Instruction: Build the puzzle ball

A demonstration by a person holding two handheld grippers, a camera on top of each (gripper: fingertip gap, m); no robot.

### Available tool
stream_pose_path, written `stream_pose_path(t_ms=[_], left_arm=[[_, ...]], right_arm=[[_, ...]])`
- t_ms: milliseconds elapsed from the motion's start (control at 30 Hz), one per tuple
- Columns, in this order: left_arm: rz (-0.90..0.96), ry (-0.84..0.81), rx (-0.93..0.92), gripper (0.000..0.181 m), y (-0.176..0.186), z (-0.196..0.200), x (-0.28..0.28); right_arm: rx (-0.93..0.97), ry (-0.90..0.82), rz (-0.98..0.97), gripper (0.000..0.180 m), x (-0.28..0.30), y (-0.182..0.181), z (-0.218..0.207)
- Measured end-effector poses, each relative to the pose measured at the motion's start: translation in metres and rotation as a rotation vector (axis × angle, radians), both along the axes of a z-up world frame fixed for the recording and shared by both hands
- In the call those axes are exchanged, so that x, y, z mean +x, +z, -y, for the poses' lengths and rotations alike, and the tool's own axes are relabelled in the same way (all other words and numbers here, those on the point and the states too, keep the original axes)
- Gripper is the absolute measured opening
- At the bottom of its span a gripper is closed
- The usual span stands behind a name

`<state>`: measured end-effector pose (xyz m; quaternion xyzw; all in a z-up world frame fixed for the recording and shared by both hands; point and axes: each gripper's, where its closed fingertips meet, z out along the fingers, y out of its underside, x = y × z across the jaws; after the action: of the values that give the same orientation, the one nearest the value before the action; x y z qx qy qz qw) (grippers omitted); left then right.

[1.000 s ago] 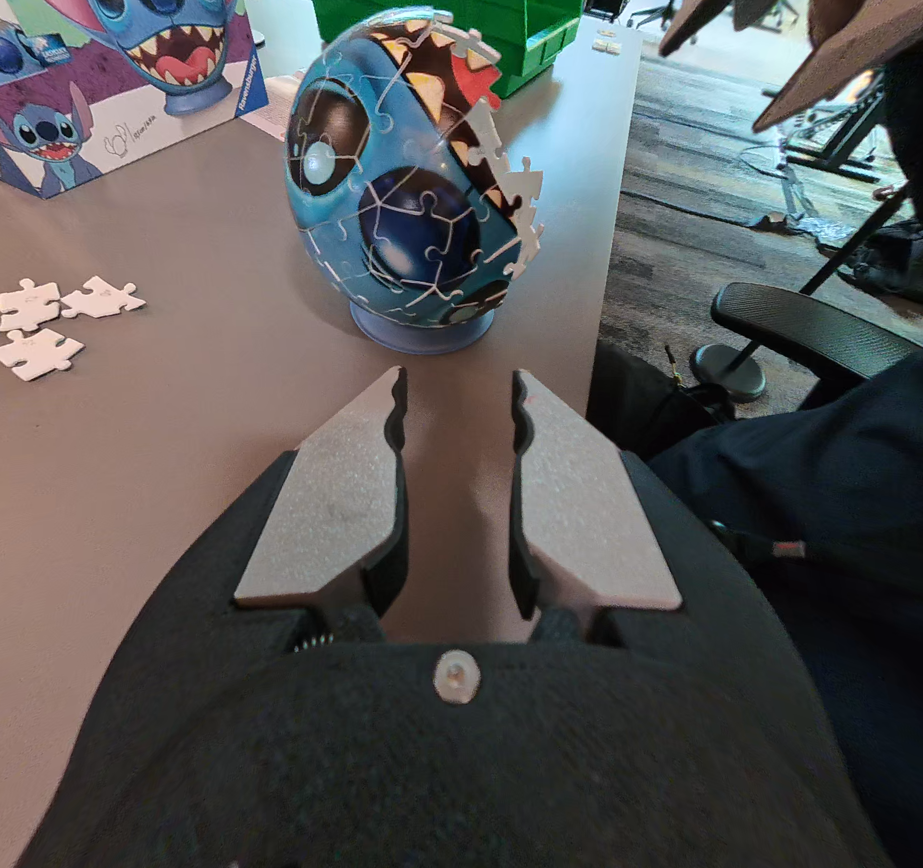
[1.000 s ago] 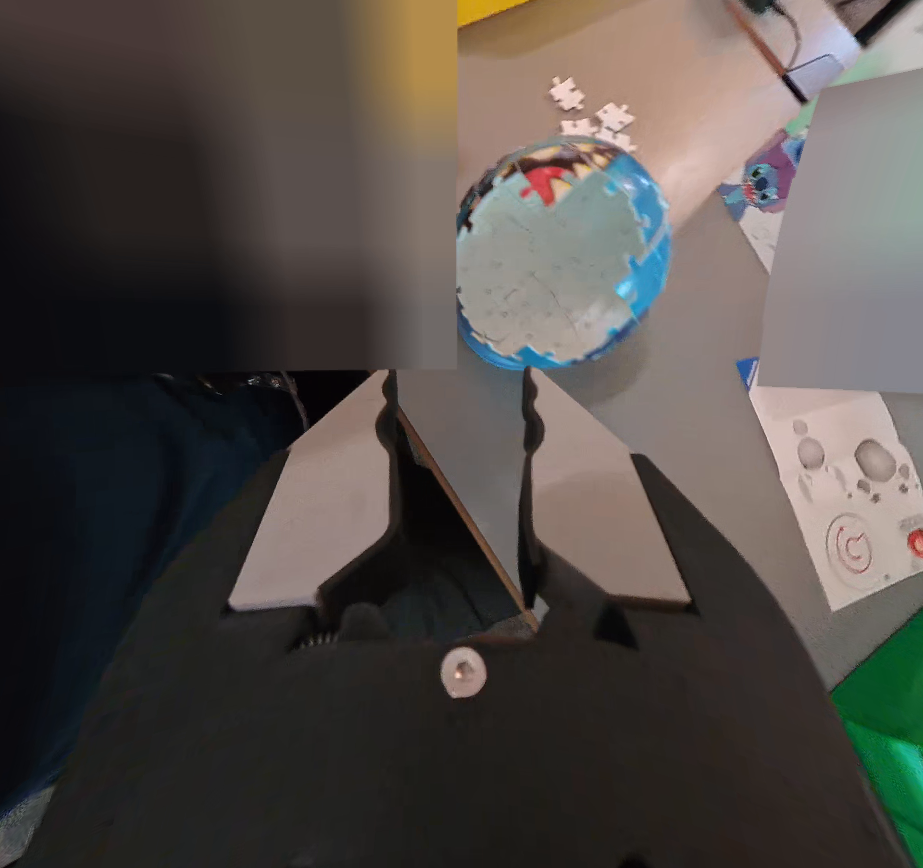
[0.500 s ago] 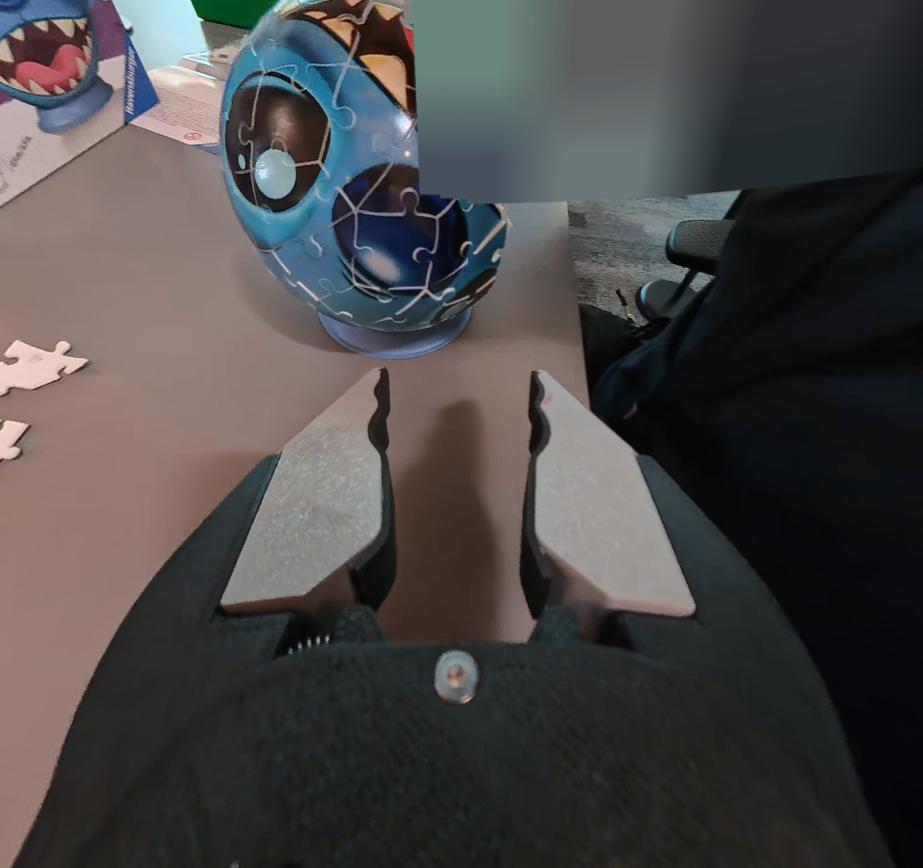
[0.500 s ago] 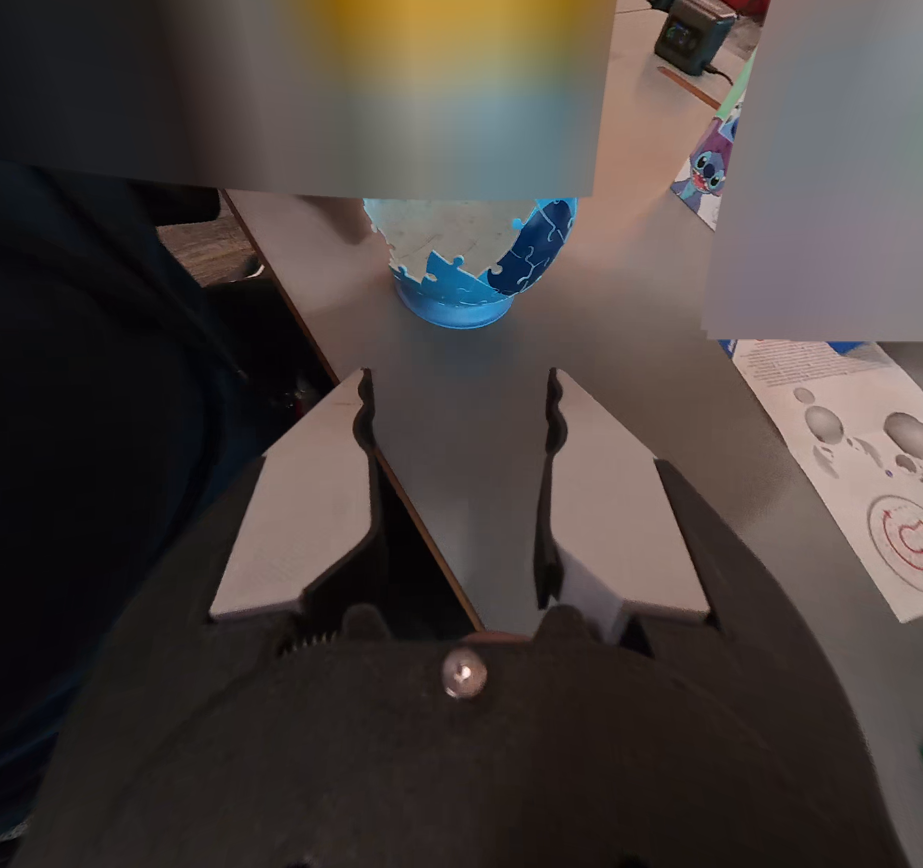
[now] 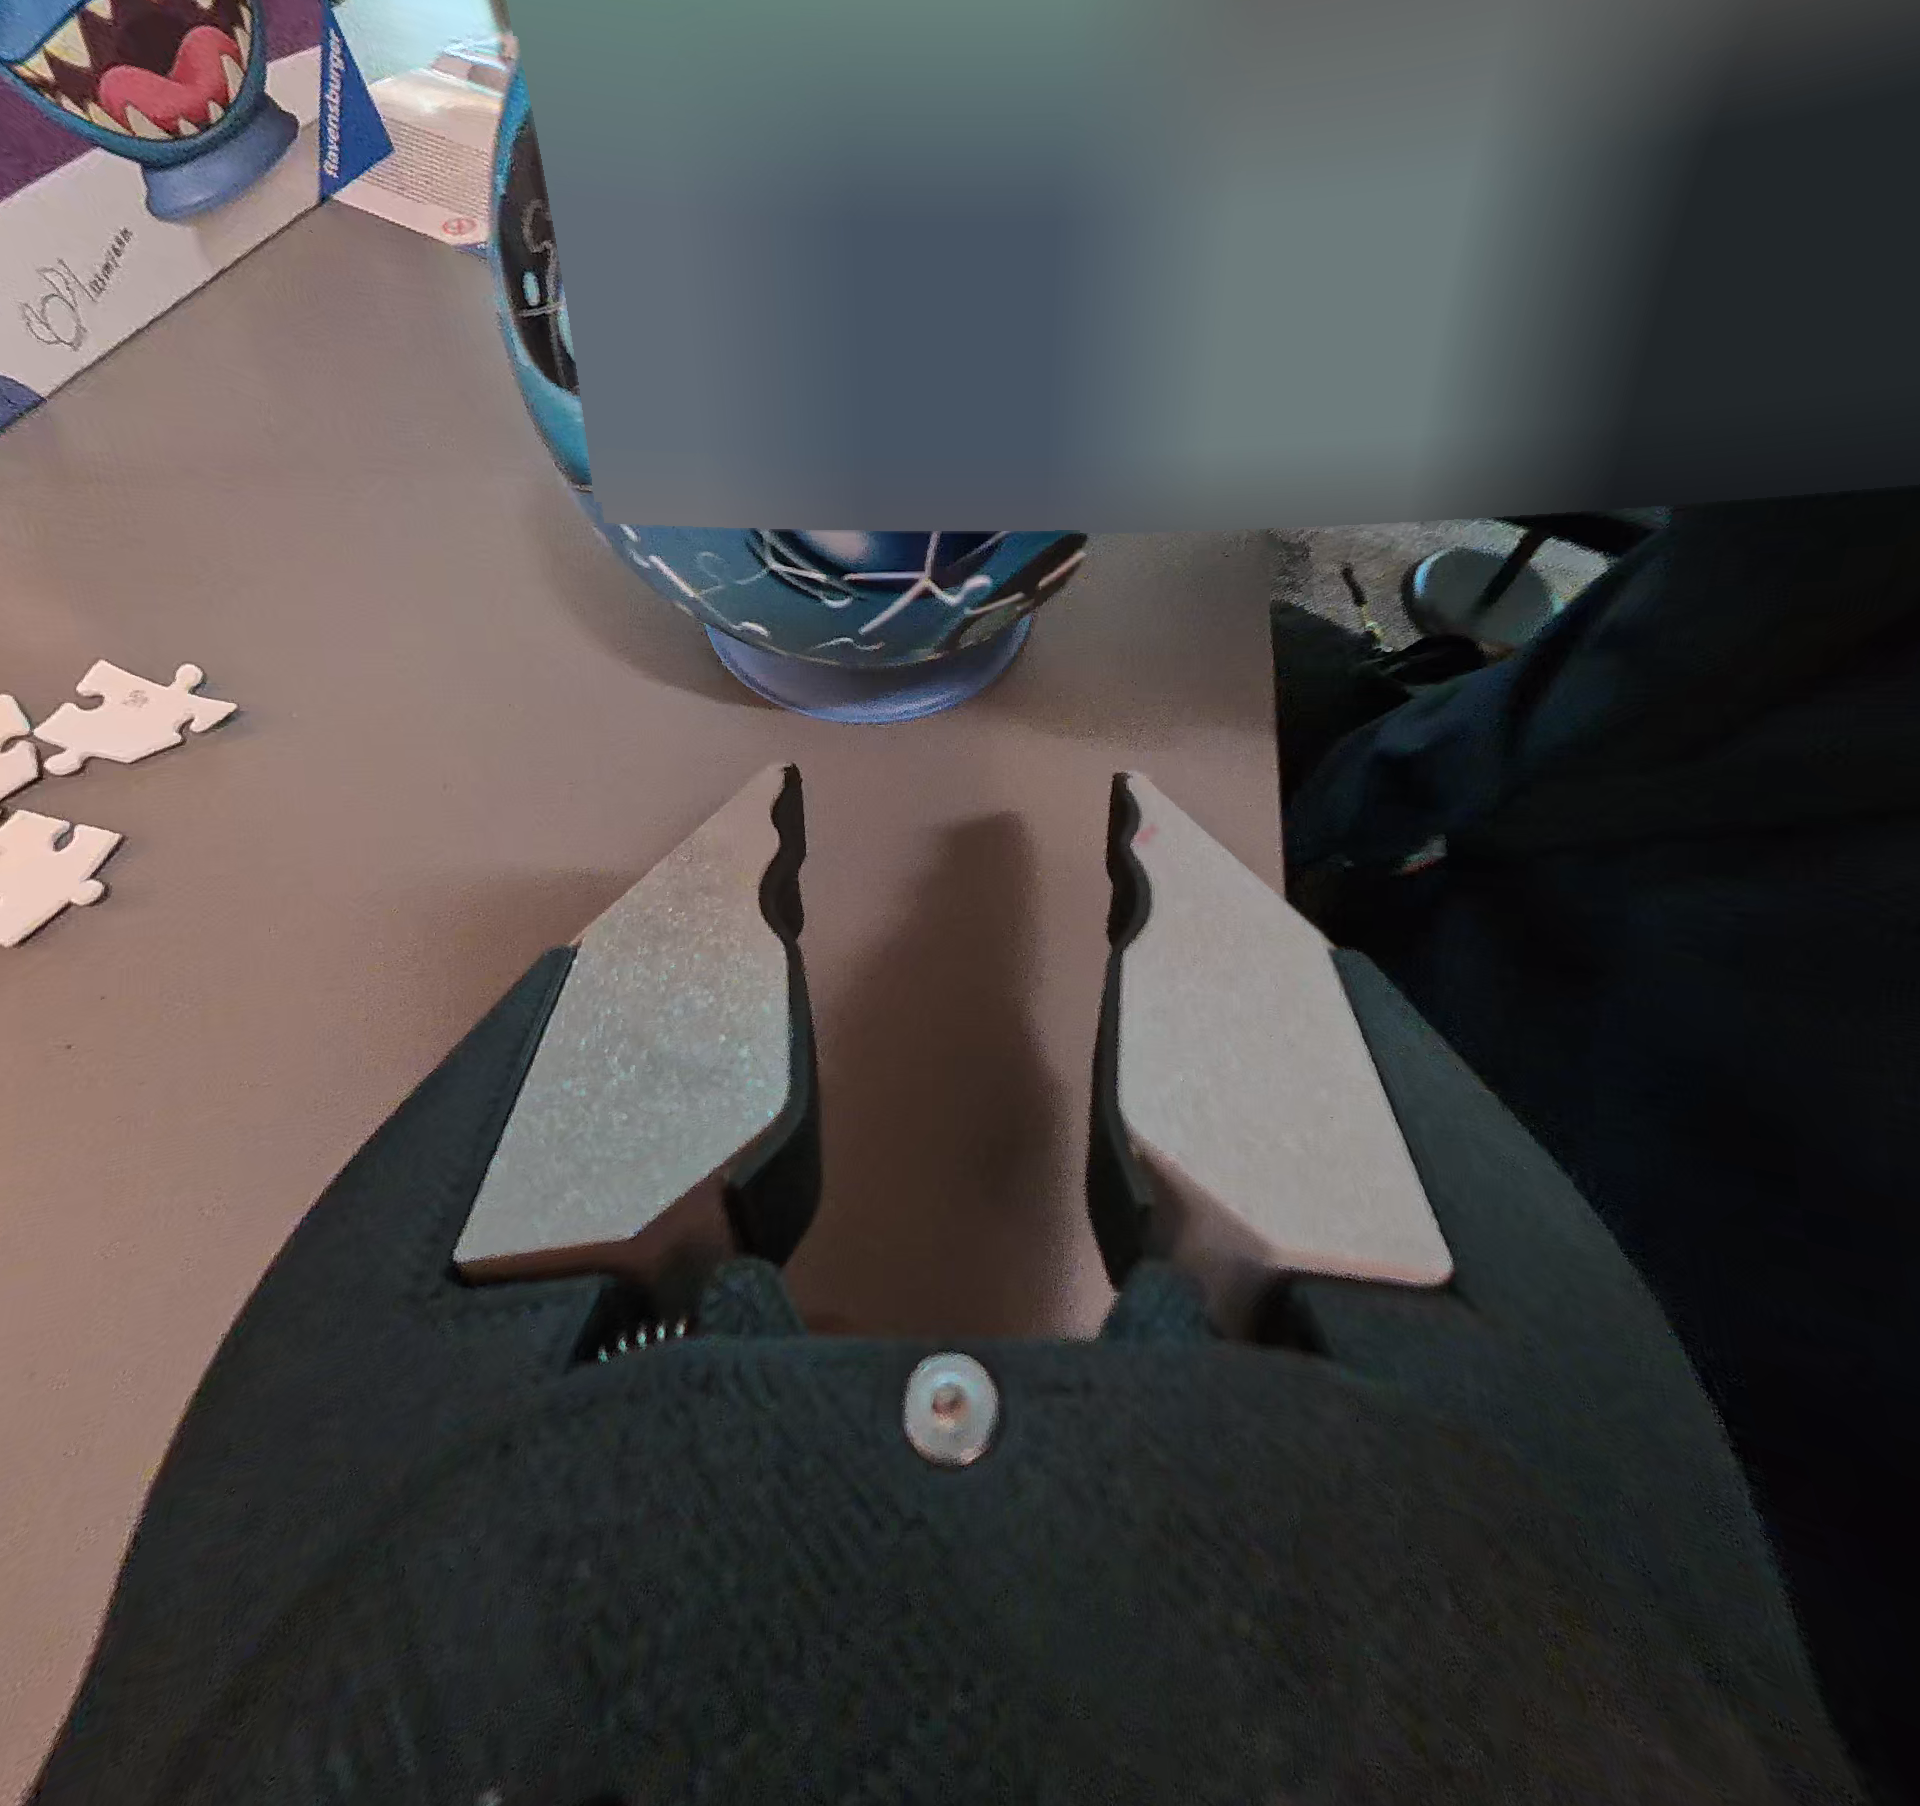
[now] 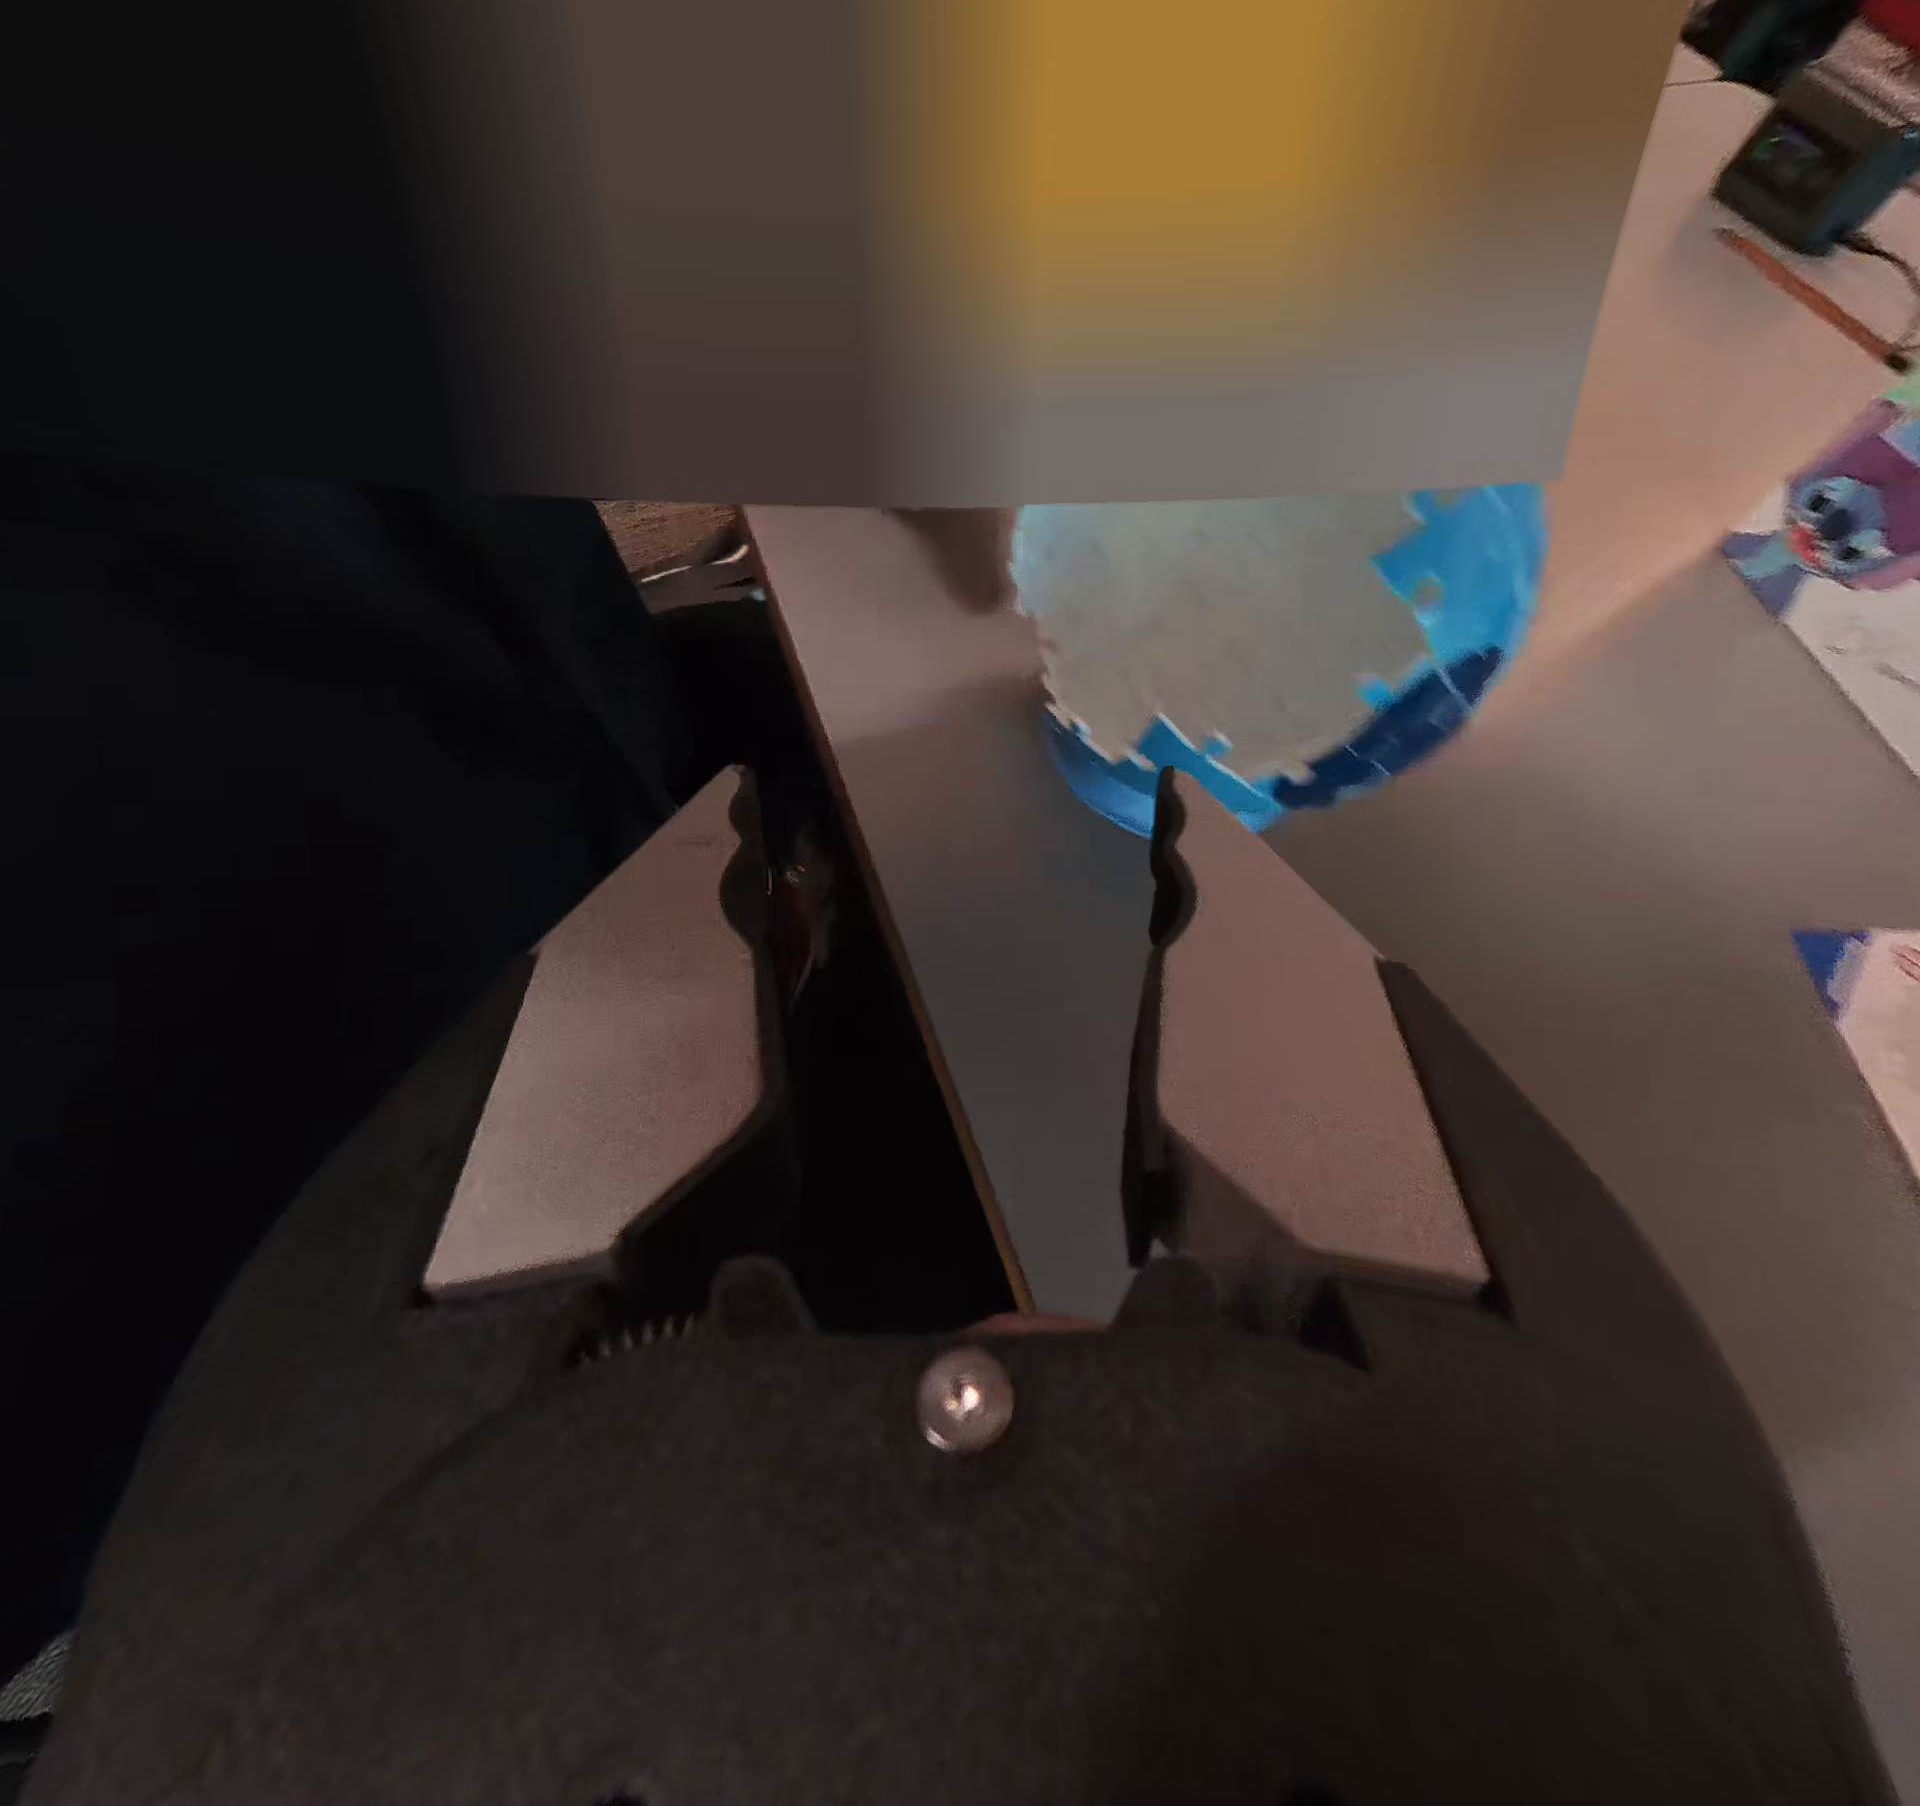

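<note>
The partly built blue puzzle ball [image 5: 852,587] stands on its round blue base [image 5: 873,686] on the grey table; a blurred patch hides most of it. In the right wrist view the ball [image 6: 1247,655] shows its open side, with the pale inner faces of the pieces. My left gripper [image 5: 951,780] is open and empty, low over the table just short of the base. My right gripper [image 6: 951,800] is open and empty, straddling the table's edge near the ball. Loose white puzzle pieces [image 5: 130,712] lie to the left.
The puzzle's printed box [image 5: 156,125] stands at the back left, with a paper sheet [image 5: 436,167] beside it. The table edge [image 6: 883,925] runs between my right fingers. A person in dark clothes [image 5: 1621,821] sits close to the table. A small dark device [image 6: 1808,177] sits far right. One gripper's finger ends stand about 15 cm off the other's.
Both grippers have opened wider. The left one has moved closer to the ball's base. The right one has dropped lower and drawn closer to the ball, which now sits up and to its right.
</note>
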<state>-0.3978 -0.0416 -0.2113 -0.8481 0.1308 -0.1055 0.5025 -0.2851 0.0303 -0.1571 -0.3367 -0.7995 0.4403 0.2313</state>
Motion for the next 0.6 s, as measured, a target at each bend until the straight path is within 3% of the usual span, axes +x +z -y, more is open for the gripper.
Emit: stream_pose_path(t_ms=[167, 233, 400, 600], left_arm=[[-0.035, 0.016, -0.003, 0.056, -0.002, -0.002, -0.001], [0.003, 0.007, 0.0, 0.056, 0.0, -0.001, -0.001], [0.069, 0.057, 0.08, 0.052, 0.014, 0.001, -0.011], [0.062, 0.078, 0.095, 0.052, 0.016, 0.005, -0.015]], right_arm=[[0.197, -0.014, 0.086, 0.081, -0.018, -0.021, 0.044], [0.338, -0.048, 0.109, 0.089, -0.027, -0.037, 0.047], [0.615, -0.102, 0.125, 0.088, -0.04, -0.057, 0.049], [0.626, -0.123, 0.204, 0.087, -0.047, -0.068, 0.048]])
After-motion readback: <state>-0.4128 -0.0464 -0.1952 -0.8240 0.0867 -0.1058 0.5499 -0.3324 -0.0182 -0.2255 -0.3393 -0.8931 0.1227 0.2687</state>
